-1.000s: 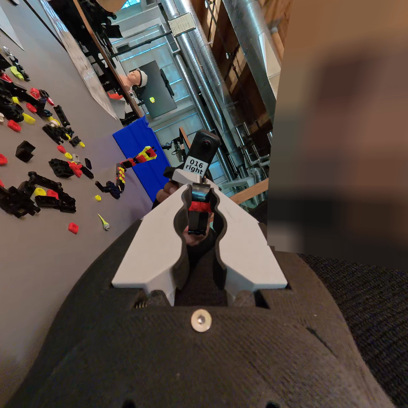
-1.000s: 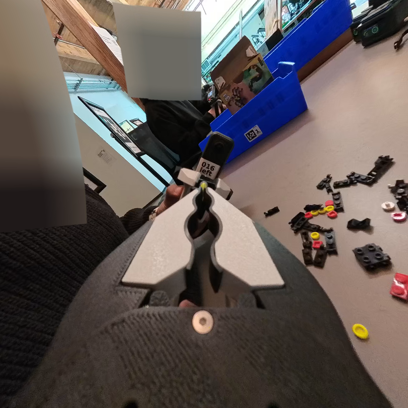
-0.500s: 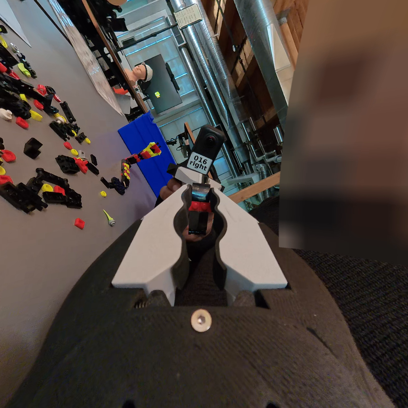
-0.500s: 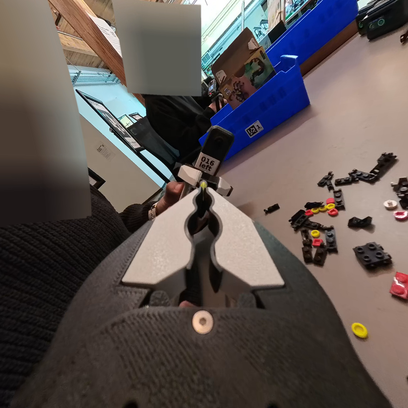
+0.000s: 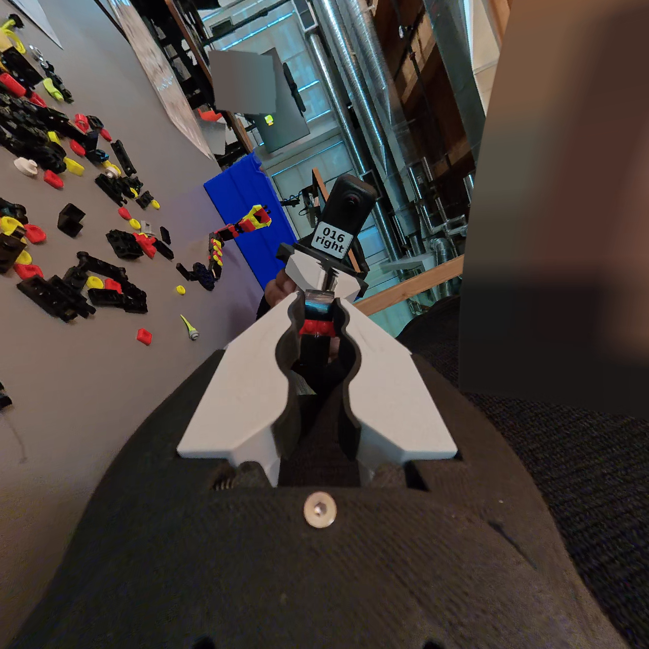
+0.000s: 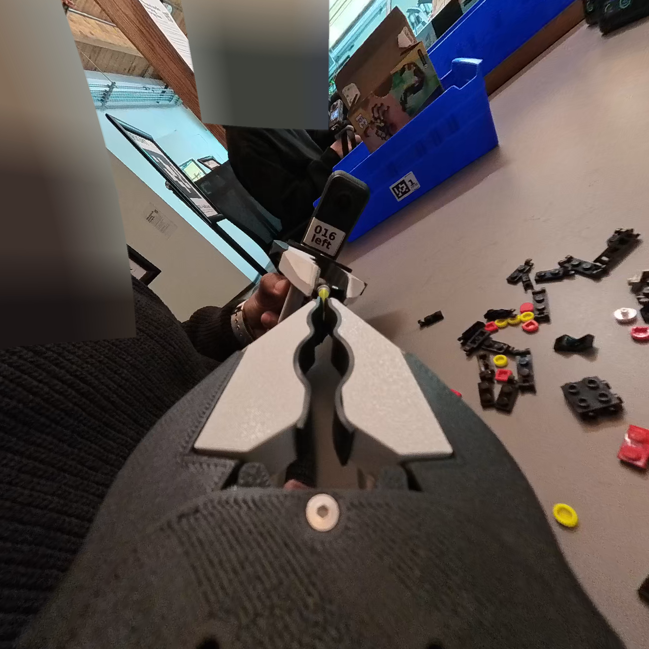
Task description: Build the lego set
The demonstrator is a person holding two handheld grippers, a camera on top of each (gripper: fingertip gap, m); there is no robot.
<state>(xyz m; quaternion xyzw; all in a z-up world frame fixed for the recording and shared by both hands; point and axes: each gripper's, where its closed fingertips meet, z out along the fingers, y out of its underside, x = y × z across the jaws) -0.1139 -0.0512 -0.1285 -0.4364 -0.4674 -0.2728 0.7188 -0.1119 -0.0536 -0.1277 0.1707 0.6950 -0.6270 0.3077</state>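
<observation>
Loose bricks [image 5: 70,281] scattered on table [image 5: 87,386], far left; partly built chain [image 5: 238,228] beside them, so build looks unfinished. Left gripper [image 5: 318,305] pinches black-red sub-assembly [image 5: 316,333]. Right gripper [image 6: 323,309] pinches yellow spike [image 6: 323,293], tip-to-tip.

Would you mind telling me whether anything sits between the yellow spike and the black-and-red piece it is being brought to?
Nothing visible does. The right hand-held gripper pinches the yellow spike tip-first toward the left hand-held gripper, which holds the black-and-red piece above the table; whether they touch cannot be told.
</observation>
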